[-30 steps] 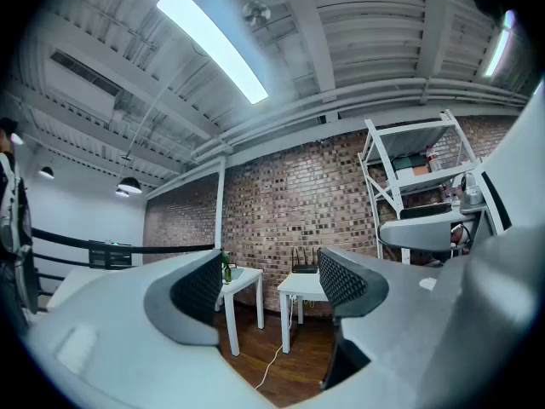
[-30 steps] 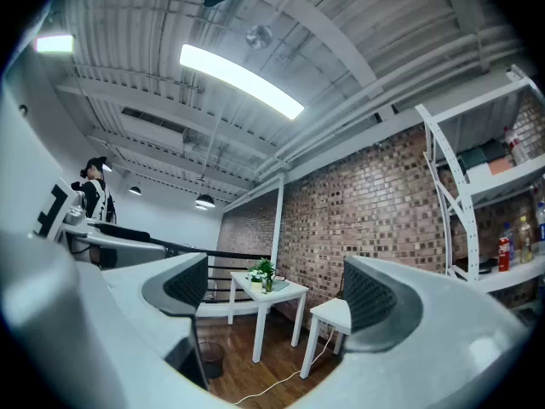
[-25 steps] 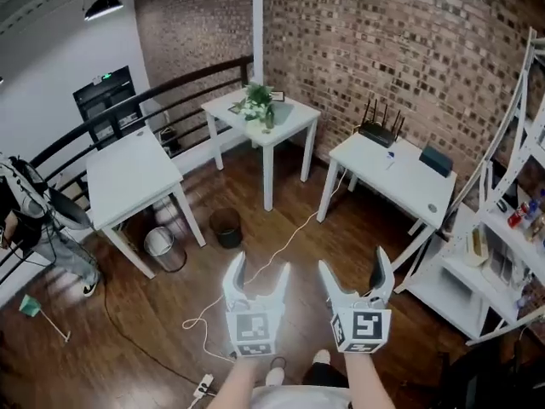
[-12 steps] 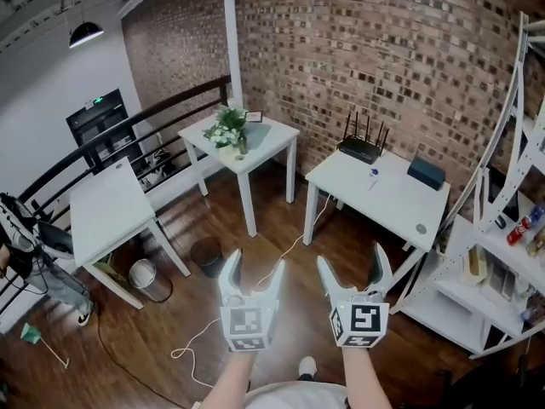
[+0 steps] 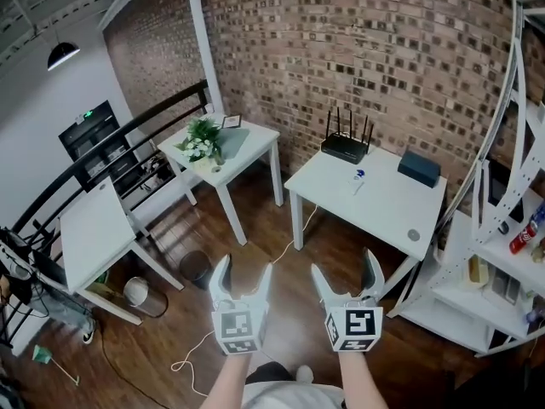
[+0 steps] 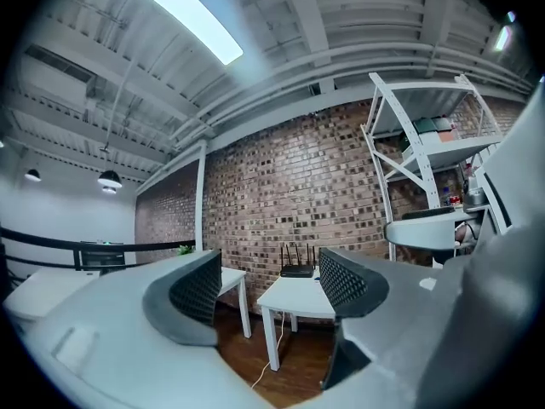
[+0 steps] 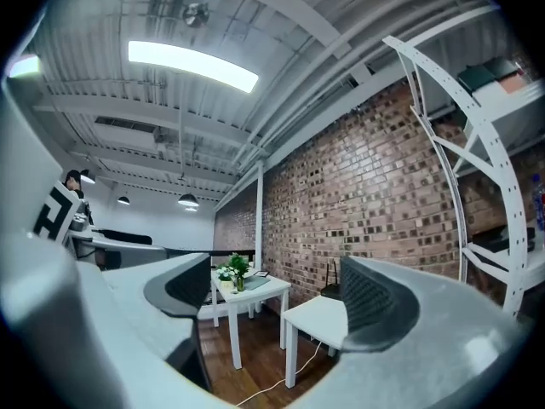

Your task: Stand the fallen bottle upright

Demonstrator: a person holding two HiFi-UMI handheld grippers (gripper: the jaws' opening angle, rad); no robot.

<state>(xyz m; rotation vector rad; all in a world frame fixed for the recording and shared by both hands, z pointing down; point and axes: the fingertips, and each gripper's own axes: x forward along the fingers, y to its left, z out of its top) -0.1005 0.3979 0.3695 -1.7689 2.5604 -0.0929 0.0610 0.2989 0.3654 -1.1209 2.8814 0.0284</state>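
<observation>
A small clear bottle (image 5: pixel 357 180) with a blue cap lies on its side on the white table (image 5: pixel 375 220) by the brick wall. Both grippers hang in mid-air over the wooden floor, well short of that table. The left gripper (image 5: pixel 243 269) is open with nothing between its jaws. My right gripper (image 5: pixel 344 267) is open too and just as empty. In the left gripper view the left gripper (image 6: pixel 268 284) points at the same table (image 6: pixel 294 292) and the router on it. In the right gripper view the table's corner (image 7: pixel 319 313) shows between the jaws of the right gripper (image 7: pixel 272 292).
A black router (image 5: pixel 344 146), a dark box (image 5: pixel 418 168) and a small round disc (image 5: pixel 414 235) share the table with the bottle. Another white table carries a plant (image 5: pixel 202 141). White shelving (image 5: pixel 502 228) stands at the right. A bin (image 5: pixel 195 267) and a white cable (image 5: pixel 192 360) are on the floor.
The view has moved closer to the router table, which now sits lower and nearer the grippers. Both grippers stay open and empty.
</observation>
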